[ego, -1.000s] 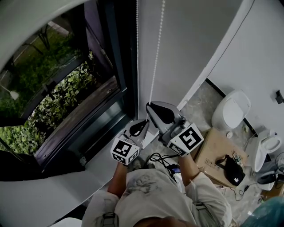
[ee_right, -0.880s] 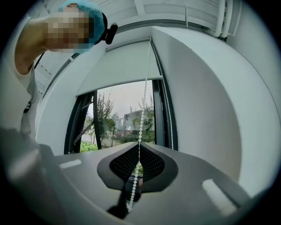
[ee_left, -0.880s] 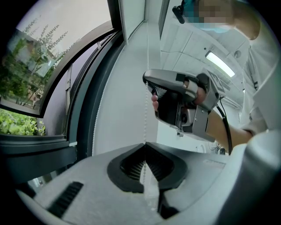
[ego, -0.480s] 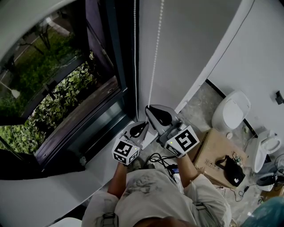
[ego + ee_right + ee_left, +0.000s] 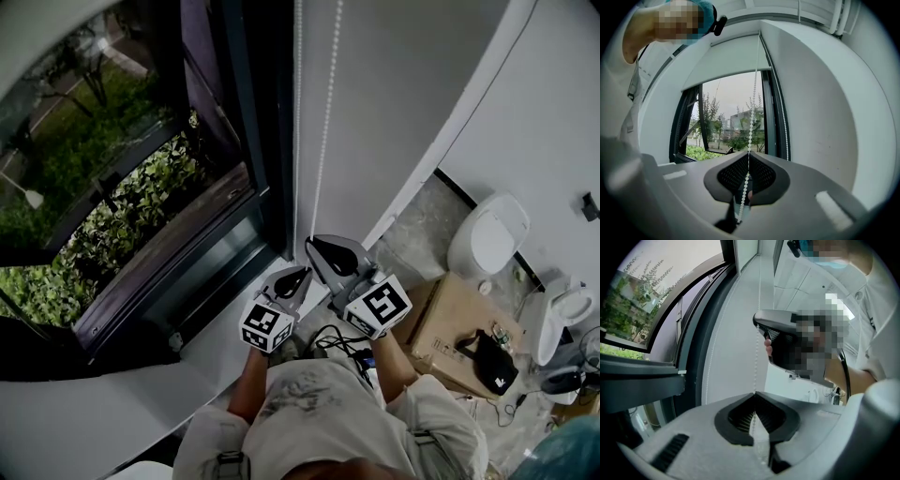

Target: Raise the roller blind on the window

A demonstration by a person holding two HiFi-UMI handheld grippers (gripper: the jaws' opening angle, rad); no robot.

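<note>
Both tools sit low by the window (image 5: 122, 197), one above the other on the chain (image 5: 325, 141). This looks like a hand-over-hand haul to wind the blind (image 5: 724, 58) up.

- Right tool (image 5: 310, 242) is the upper one. In the right gripper view its jaws are pressed together on the chain (image 5: 751, 117), with beads running down through the pads (image 5: 761, 176) and out below.
- Left tool (image 5: 303, 271) is just under it, jaws also closed. In the left gripper view the chain (image 5: 756, 343) drops from the right tool (image 5: 757, 324) straight into the left tool's tip (image 5: 754, 394), pinched there.
- Both seem to be on the same strand. The other strand (image 5: 298, 112) hangs free along the frame, touched by neither tool.
- The held strand runs straight up from the jaws and looks taut, which fits a downward pull. Gripping low probably means this stroke is near its end, and one tool needs to re-grip higher.

The blind's fabric is at the top of the opening, with its lower edge well up. Much of the glass is uncovered, with trees visible through it. It looks partly raised, but I can't tell how much roll is left.
</note>
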